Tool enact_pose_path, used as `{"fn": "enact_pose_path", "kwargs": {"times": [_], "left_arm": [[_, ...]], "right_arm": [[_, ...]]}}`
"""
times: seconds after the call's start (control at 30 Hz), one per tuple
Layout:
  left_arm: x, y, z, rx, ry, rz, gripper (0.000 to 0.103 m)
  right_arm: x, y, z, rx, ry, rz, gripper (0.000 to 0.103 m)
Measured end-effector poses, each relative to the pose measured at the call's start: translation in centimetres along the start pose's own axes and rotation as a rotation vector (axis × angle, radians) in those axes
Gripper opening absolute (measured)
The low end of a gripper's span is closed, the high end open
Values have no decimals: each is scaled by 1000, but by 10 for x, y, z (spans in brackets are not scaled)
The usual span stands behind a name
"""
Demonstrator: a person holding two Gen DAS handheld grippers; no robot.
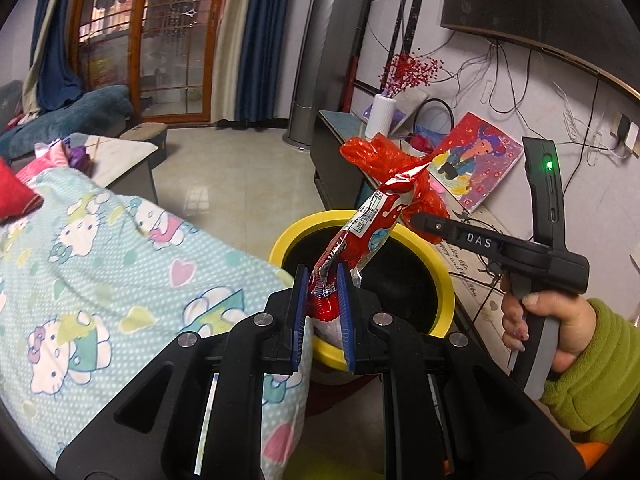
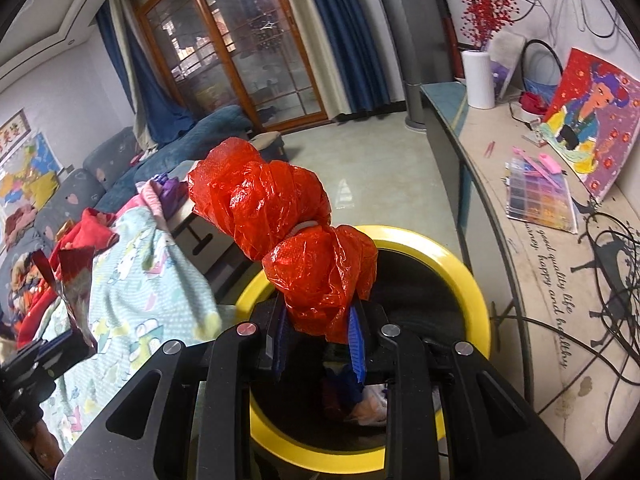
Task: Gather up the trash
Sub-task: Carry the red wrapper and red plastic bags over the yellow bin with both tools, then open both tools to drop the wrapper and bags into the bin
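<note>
Left wrist view looking down along its tool, close above the yellow-rimmed bin at centre frame, right wrist view likewise, both sharing bin, quilt at left, counter at right

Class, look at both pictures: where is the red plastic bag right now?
The red plastic bag is clamped in the right claw, held just above the yellow-rimmed bin, beside the snack wrapper in the left claw.

The red bag hides much of the bin's rim.
</note>
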State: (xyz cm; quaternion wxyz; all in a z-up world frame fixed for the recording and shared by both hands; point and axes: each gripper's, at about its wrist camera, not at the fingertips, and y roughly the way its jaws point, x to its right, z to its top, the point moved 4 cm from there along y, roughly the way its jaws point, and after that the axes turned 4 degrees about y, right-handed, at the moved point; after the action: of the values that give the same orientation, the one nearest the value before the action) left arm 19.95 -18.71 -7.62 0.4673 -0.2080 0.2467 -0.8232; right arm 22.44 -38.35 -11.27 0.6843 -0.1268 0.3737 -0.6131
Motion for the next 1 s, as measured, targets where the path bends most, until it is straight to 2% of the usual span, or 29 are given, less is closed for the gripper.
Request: {"fn": "enact_pose_path", "kwargs": {"times": [0.23, 0.63, 1.0], "left_arm": [[13, 18, 8, -13, 18, -21, 10], [31, 47, 12, -42, 57, -48, 10], [37, 71, 19, -57, 67, -76, 10]], "right_arm": [[22, -3, -6, 6, 21, -39, 24], [55, 13, -28, -62, 95, -86, 25], [51, 25, -40, -102, 93, -84, 26]]}}
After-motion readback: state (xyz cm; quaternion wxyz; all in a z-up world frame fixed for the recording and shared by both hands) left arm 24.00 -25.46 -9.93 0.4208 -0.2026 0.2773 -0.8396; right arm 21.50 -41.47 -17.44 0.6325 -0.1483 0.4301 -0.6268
